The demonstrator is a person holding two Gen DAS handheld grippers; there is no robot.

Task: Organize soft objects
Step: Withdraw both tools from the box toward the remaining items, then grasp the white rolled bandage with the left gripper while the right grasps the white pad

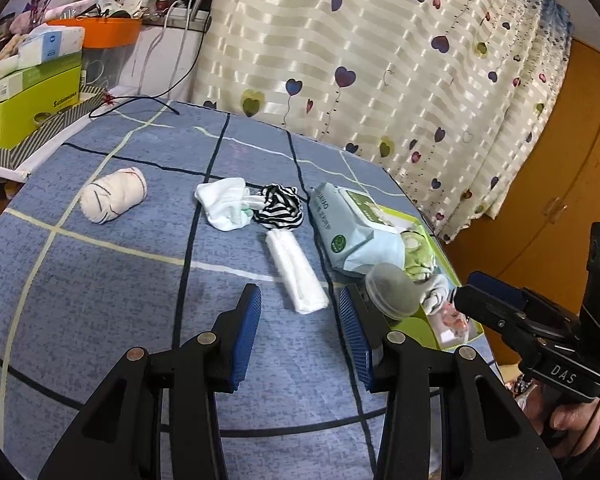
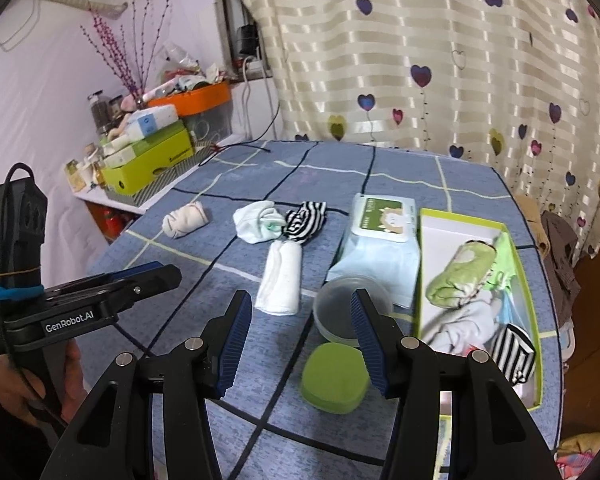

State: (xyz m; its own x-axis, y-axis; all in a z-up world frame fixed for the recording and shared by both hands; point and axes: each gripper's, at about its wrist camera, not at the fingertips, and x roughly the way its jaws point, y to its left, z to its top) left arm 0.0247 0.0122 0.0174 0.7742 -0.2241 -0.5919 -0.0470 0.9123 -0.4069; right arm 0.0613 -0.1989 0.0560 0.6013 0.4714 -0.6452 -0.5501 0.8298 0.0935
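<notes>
Left wrist view shows the left gripper (image 1: 300,312) held low over a blue checked cloth (image 1: 100,300), its two blue pads wide apart with nothing between them. Just ahead of it lies a rolled white towel (image 1: 296,272), and past that a striped sock (image 1: 278,210) touching a crumpled white sock (image 1: 224,204). Off to the left, on its own, sits a balled white sock (image 1: 112,196). A pack of wet wipes (image 1: 348,232) lies to the right, beside a green box (image 1: 440,320). The right gripper (image 1: 466,294) pokes in from the right side near that box — from here I cannot tell how its fingers stand. Right wrist view makes it plain: the right gripper (image 2: 300,328) is open too and holds nothing. A clear round lid (image 2: 340,312) and a flat green pad (image 2: 334,378) lie on the cloth close between its fingers. The green box (image 2: 524,280) is open, and inside it rest a green soft toy (image 2: 460,276), a pale grey cloth (image 2: 456,324) and a folded striped sock (image 2: 514,354). The left gripper (image 2: 168,274) shows at the left, held in a hand (image 2: 16,388) — well apart from the socks on the cloth
</notes>
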